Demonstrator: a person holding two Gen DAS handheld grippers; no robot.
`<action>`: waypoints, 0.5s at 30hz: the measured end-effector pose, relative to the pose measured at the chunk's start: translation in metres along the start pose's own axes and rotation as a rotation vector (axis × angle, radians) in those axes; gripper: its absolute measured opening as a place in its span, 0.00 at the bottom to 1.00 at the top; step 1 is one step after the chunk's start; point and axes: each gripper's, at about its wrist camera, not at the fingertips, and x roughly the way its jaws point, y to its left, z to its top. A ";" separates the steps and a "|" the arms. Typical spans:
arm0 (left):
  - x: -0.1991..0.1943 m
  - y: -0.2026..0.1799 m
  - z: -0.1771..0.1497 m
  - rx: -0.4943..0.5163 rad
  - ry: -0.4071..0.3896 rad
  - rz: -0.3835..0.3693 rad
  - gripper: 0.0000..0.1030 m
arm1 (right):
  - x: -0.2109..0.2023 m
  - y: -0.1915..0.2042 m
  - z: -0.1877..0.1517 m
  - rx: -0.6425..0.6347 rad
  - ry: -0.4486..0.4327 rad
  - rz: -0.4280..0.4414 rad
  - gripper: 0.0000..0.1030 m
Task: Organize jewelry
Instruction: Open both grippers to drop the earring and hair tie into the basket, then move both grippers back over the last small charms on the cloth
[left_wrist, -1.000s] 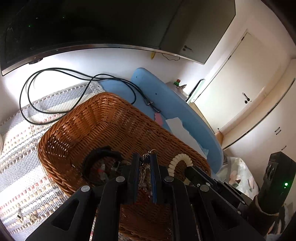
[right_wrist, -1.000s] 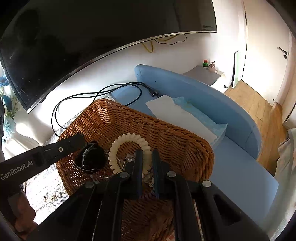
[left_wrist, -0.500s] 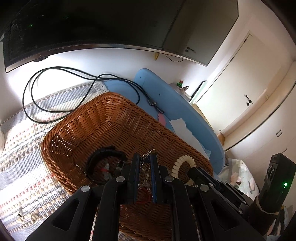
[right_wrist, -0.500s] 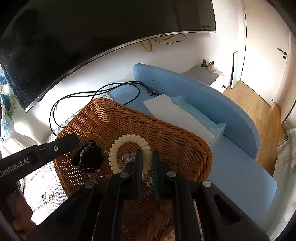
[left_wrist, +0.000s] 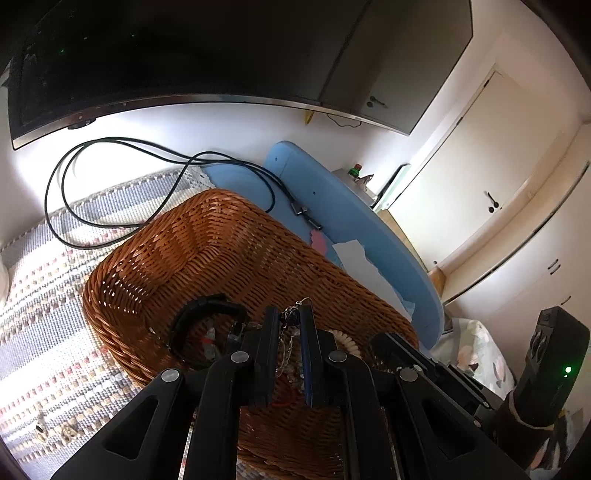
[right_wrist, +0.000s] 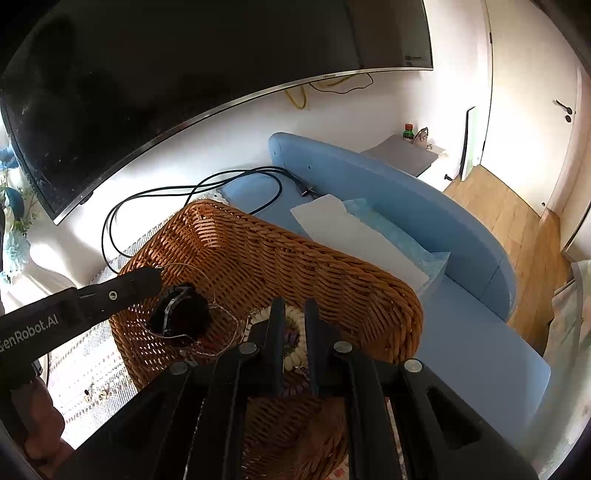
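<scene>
A: Why are both grippers held over the wicker basket (left_wrist: 207, 258)?

B: The jewelry is piled in it, so it is reached from above, at a downward slant. The left gripper (left_wrist: 291, 317) is narrowed on a thin chain (left_wrist: 286, 350) with a small dark piece at the tips; the chain is seen hanging down between the fingers (left_wrist: 267, 347), so its long axis runs roughly along them, towards the basket floor.

A: And the right gripper (right_wrist: 293, 314)?

B: Its fingers are drawn nearly together; whether anything is pinched cannot be told. A cream coiled bracelet (right_wrist: 295, 350) lies flat just below and behind the tips. A black band (left_wrist: 207, 325) rests left of the left fingers, curved, open side down.

A: The likely reason for the two-handed hold?

B: Probably the tangled chain is being separated from the heap.
</scene>
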 end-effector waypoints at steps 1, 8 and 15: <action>-0.001 0.001 0.000 -0.007 -0.002 -0.010 0.12 | -0.001 0.000 0.000 -0.001 -0.001 0.001 0.12; -0.021 0.011 0.000 -0.002 -0.078 0.049 0.60 | -0.006 0.003 0.002 -0.015 -0.013 0.005 0.13; -0.059 0.063 -0.002 -0.120 -0.091 0.142 0.68 | -0.015 0.020 0.005 -0.078 -0.031 0.133 0.32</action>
